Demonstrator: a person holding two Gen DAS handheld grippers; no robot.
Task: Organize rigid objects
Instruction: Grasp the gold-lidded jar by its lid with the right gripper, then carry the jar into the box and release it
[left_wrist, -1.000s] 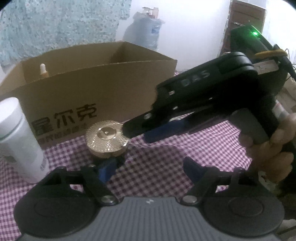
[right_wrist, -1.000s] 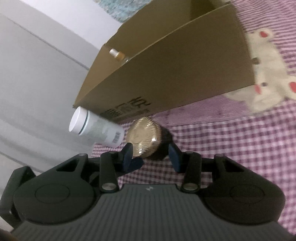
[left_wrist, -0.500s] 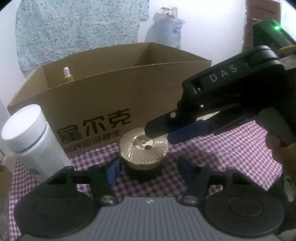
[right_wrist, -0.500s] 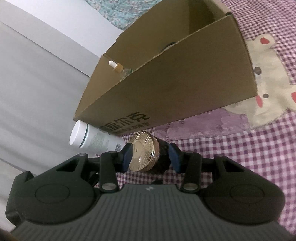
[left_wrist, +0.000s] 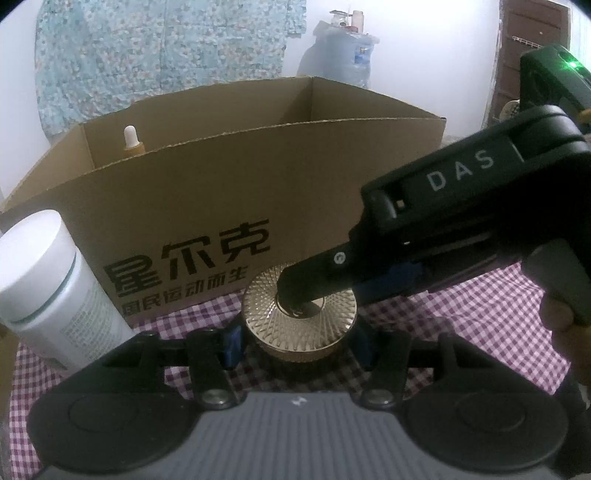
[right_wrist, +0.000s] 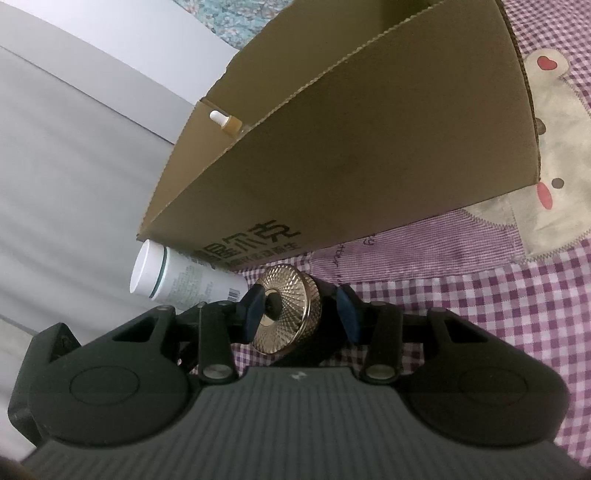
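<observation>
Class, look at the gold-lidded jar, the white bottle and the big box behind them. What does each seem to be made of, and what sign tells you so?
Gold-lidded jar: the lid looks like shiny metal or metallised plastic, with bright glints on its faceted pattern; the base is dark.
White bottle: probably plastic, smooth and matt, with printed text.
Box: corrugated cardboard, brown and matt, with wavy cut edges.

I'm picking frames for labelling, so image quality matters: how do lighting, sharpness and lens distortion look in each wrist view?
Left wrist view: dim and soft; fisheye bows the brown cardboard box rim; the ribbed gold round lid glints faintly; the green indicator light blooms. Right wrist view: tilted and evenly lit; the checked purple cloth is sharp.
</observation>
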